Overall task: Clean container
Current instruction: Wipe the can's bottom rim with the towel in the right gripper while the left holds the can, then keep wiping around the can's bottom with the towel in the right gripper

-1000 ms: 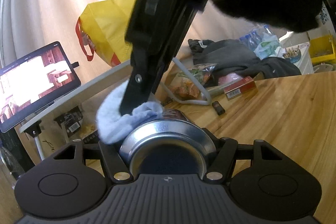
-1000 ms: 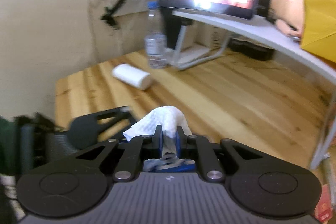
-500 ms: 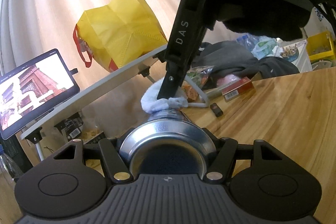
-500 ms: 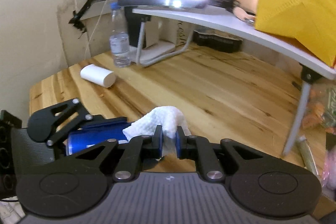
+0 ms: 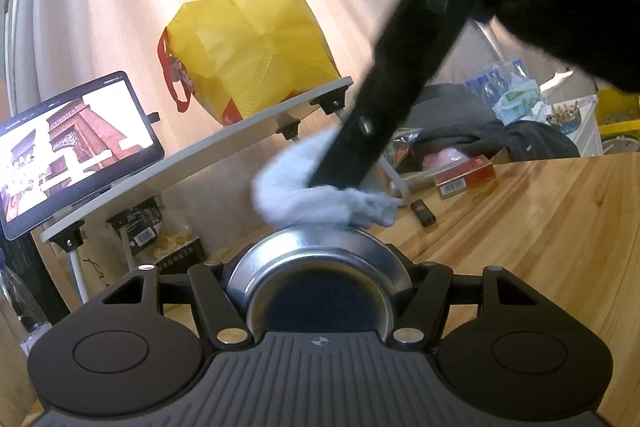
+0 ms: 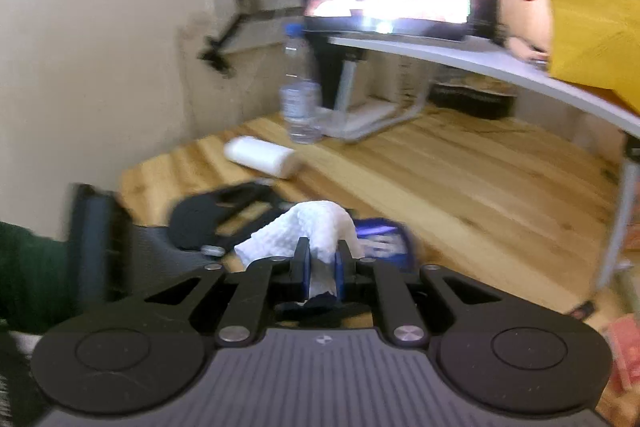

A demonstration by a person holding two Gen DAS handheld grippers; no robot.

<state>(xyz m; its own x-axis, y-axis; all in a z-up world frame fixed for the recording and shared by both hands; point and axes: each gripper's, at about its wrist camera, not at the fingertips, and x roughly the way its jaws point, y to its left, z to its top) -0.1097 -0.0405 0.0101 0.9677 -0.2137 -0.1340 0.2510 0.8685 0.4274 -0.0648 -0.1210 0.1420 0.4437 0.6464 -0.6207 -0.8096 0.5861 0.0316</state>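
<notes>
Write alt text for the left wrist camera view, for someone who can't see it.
The left gripper clamps a metal can end-on while the right gripper presses a white tissue against its far rim. Behind, on a wooden table, a shelf holds a yellow bag and a tablet.

Wooden table [image 6: 460, 179] under my grippers, pale planks with visible grain. In my right view, far left: a white paper roll [image 6: 260, 155] lying on its side, a clear water bottle [image 6: 300, 95] upright just beyond it. A white riser shelf [image 6: 500, 67] stands on legs along the far edge. In my left view, right side: a red box [image 5: 466, 177] and a small dark object [image 5: 423, 213] lie flat, near each other.
</notes>
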